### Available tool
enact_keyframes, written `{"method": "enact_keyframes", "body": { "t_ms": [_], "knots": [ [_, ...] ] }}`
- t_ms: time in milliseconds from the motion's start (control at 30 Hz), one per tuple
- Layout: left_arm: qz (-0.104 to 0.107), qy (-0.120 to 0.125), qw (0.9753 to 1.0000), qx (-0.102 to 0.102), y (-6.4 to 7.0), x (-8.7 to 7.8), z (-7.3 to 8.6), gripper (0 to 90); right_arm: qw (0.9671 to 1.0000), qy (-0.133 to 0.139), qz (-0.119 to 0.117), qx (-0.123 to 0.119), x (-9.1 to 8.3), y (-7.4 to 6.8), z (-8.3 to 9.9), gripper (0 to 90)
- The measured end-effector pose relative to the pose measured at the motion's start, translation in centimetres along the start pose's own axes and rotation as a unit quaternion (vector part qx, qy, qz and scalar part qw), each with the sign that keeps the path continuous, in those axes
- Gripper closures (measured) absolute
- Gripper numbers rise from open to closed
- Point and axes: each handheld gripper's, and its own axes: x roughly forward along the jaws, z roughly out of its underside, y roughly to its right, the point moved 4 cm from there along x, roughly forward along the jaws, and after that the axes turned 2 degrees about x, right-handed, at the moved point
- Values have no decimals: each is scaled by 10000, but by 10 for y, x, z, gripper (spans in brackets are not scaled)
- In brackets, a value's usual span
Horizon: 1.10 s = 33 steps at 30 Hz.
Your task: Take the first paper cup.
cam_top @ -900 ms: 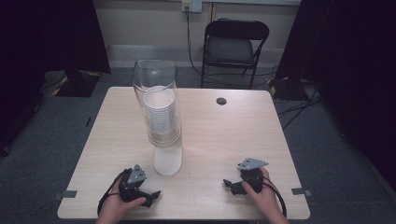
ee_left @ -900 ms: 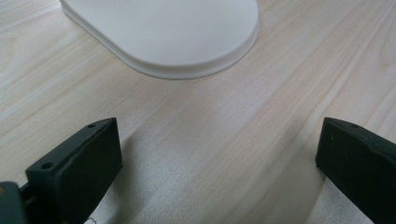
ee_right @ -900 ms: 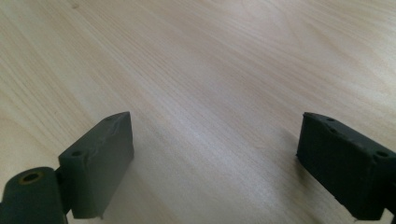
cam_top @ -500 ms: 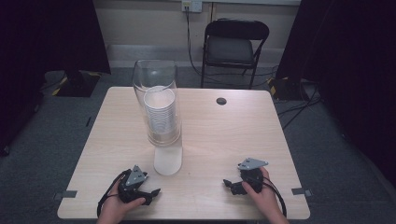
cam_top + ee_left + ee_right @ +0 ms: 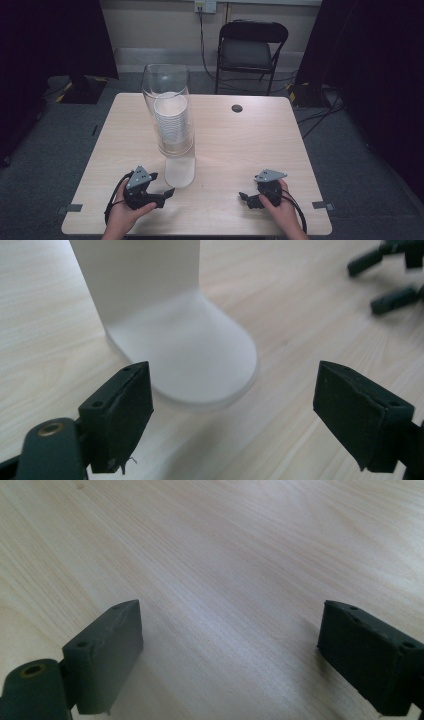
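A tall clear cylinder (image 5: 166, 90) stands on the wooden table (image 5: 260, 135) with a stack of white cups (image 5: 173, 120) inside it. Its frosted white base (image 5: 179, 171) juts toward me. My left gripper (image 5: 161, 184) rests on the table just left of that base, held by a hand, jaws open. In the left gripper view the open left gripper (image 5: 240, 410) faces the white base (image 5: 200, 355) at close range, with nothing between the jaws. My right gripper (image 5: 246, 199) lies near the front right, open; in the right gripper view the right gripper (image 5: 230, 655) sits over bare wood.
A small dark round cap (image 5: 237, 108) sits in the table's far middle. A black folding chair (image 5: 252, 50) stands beyond the far edge. The right gripper's black jaws (image 5: 392, 297) appear at the top right of the left gripper view.
My left gripper has crept slightly forward and right toward the holder's base. The right gripper has stayed put.
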Motion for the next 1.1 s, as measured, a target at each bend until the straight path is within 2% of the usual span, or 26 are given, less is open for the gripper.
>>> {"method": "enact_keyframes", "body": {
  "t_ms": [33,167,333,567,600,633,767,967,1000,1033,1100],
  "knots": [
    [30,126,9999,-65,0,0,-7,160,10000,-2,2,3,0,0,0,102],
    [-58,243,9996,-115,-2,2,-17,161,10000,1,61,40,-1,-1,0,103],
    [-312,520,9978,-252,-8,7,-28,162,10000,14,65,52,-1,-1,0,102],
    [-633,672,9956,-166,-13,18,-36,189,10000,-6,51,54,-1,-1,0,100],
    [-633,672,9956,-166,-13,18,-36,190,10000,-5,33,53,0,-1,0,99],
    [-615,776,9948,-222,-13,20,-39,196,10000,-8,27,48,0,-1,0,98],
    [-666,845,9940,-198,-13,23,-44,201,10000,-12,39,26,0,0,0,94],
    [-613,881,9940,-191,-12,27,-49,220,10000,-12,40,23,0,0,0,94],
    [-627,989,9930,-165,-11,27,-51,238,10000,-11,40,21,0,0,0,94],
    [-661,1014,9926,-122,-12,27,-52,244,10000,-12,39,22,0,0,0,94],
    [-666,1013,9925,-168,-12,27,-53,245,10000,-6,34,23,0,0,0,93]
  ]
}}
